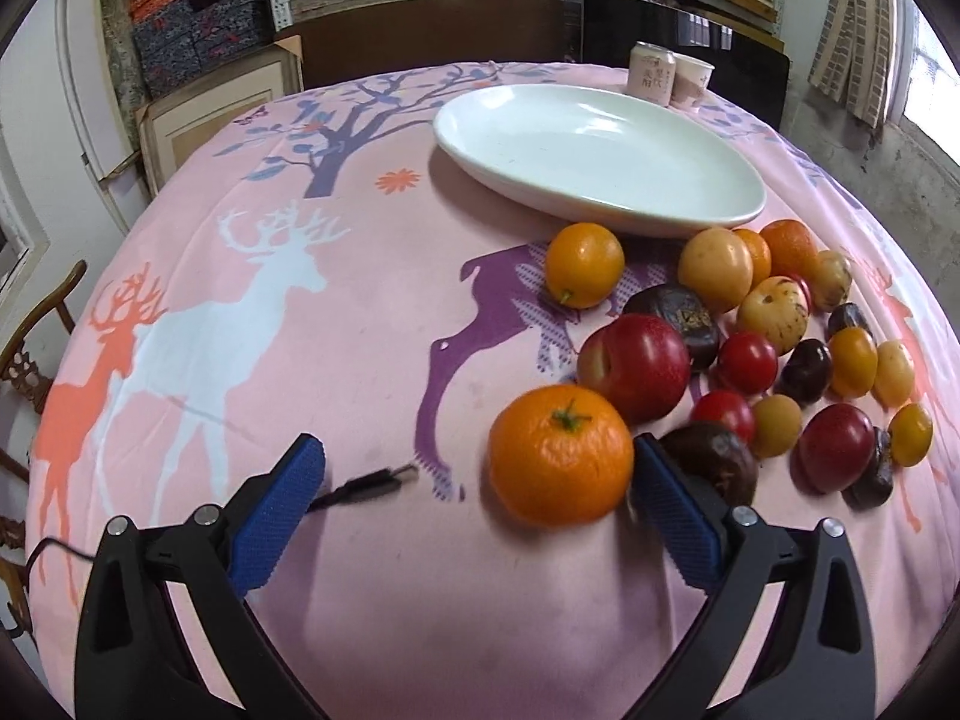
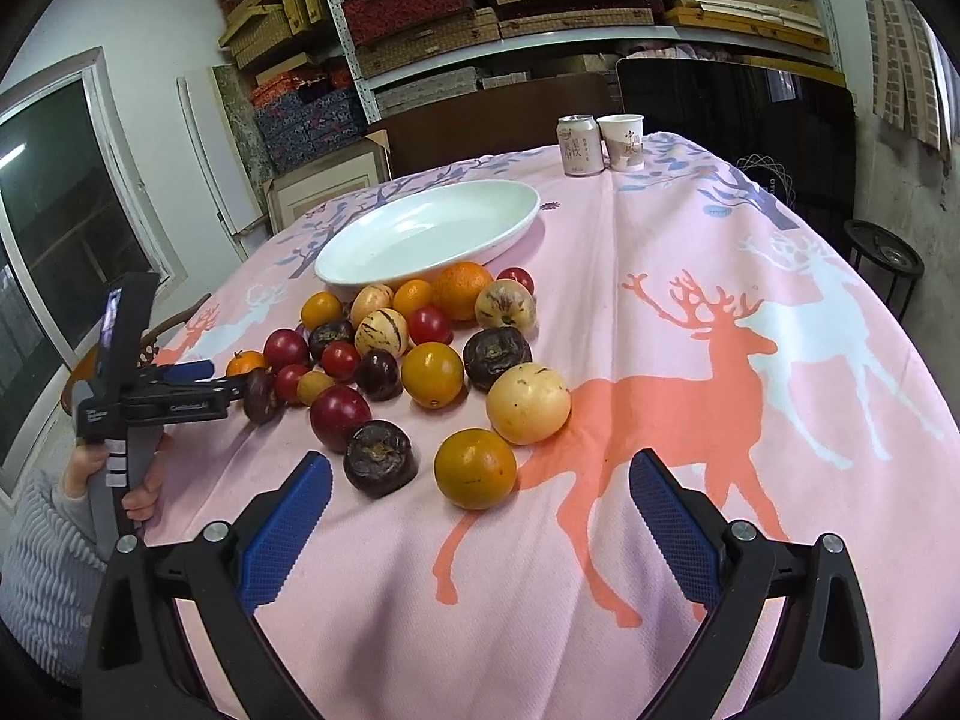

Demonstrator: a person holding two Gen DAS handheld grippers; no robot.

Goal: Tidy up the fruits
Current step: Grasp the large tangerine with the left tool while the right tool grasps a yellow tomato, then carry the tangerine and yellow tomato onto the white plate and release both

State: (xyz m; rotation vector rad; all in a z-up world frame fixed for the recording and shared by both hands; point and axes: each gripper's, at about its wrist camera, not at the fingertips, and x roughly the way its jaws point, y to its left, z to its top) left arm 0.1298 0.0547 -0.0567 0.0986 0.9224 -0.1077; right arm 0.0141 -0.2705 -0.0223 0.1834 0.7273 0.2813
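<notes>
A pile of fruit lies on the pink deer tablecloth in front of an empty white oval plate [image 1: 600, 150], which also shows in the right wrist view [image 2: 429, 231]. My left gripper [image 1: 480, 471] is open; a mandarin orange [image 1: 561, 456] sits between its fingers, against the right finger [image 1: 672, 504]. A red apple [image 1: 639, 369] and a dark chestnut-like fruit [image 1: 717, 462] lie just behind. My right gripper [image 2: 480, 480] is open and empty, with a small orange fruit [image 2: 474, 468] and a dark fruit [image 2: 380, 457] just ahead. The left gripper [image 2: 225, 381] shows at the pile's left edge.
A drink can [image 1: 651, 72] and a paper cup [image 1: 693, 81] stand at the table's far edge, also in the right wrist view [image 2: 579, 144]. A black cable plug [image 1: 372, 486] lies by my left finger. Shelves with boxes stand behind the table; a wooden chair [image 1: 36, 336] is at the left.
</notes>
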